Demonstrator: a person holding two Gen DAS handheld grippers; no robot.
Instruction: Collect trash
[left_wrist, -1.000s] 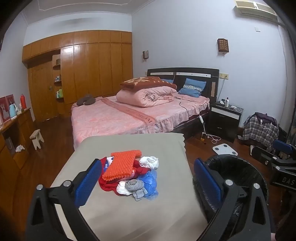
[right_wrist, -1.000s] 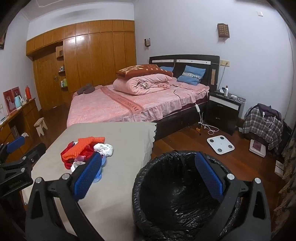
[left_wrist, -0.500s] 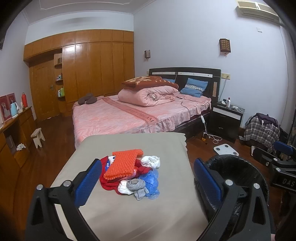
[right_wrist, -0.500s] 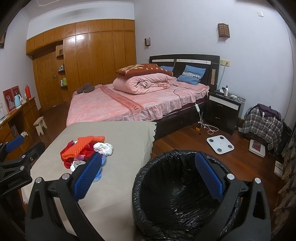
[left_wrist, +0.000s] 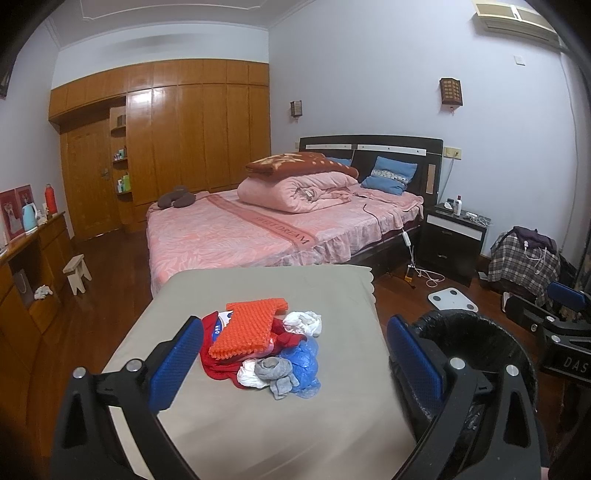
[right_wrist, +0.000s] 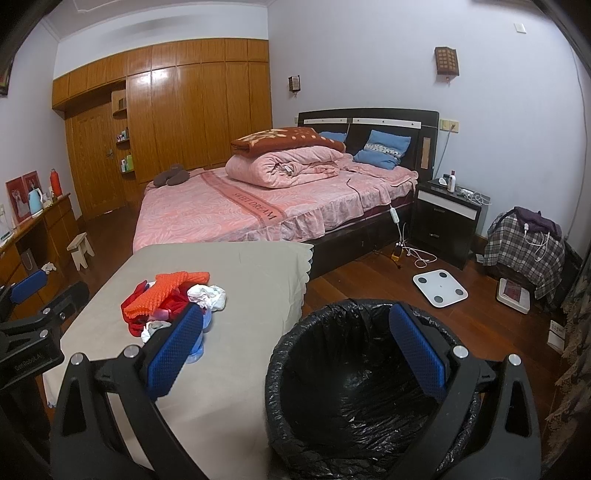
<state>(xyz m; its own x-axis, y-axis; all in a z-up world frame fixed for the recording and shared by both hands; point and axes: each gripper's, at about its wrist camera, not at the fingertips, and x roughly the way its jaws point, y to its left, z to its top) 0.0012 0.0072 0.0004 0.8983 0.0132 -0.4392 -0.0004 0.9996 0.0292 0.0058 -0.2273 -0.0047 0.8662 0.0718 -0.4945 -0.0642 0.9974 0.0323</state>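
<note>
A heap of trash lies on the beige-covered table: an orange bumpy piece, red wrapping, white crumpled tissue, a grey wad and blue plastic. My left gripper hovers open just in front of the heap, holding nothing. My right gripper is open and empty above the rim of the black-bagged bin, which stands right of the table. In the right wrist view the heap sits left of its left finger. The bin also shows in the left wrist view.
A pink bed stands beyond the table, with a dark nightstand to its right. A white scale and cables lie on the wood floor. A plaid-covered seat is at the right, a wooden dresser and small stool at the left.
Both views shift only slightly; the left gripper has drifted a little, keeping the heap between its fingers. Nothing was picked up or released.
</note>
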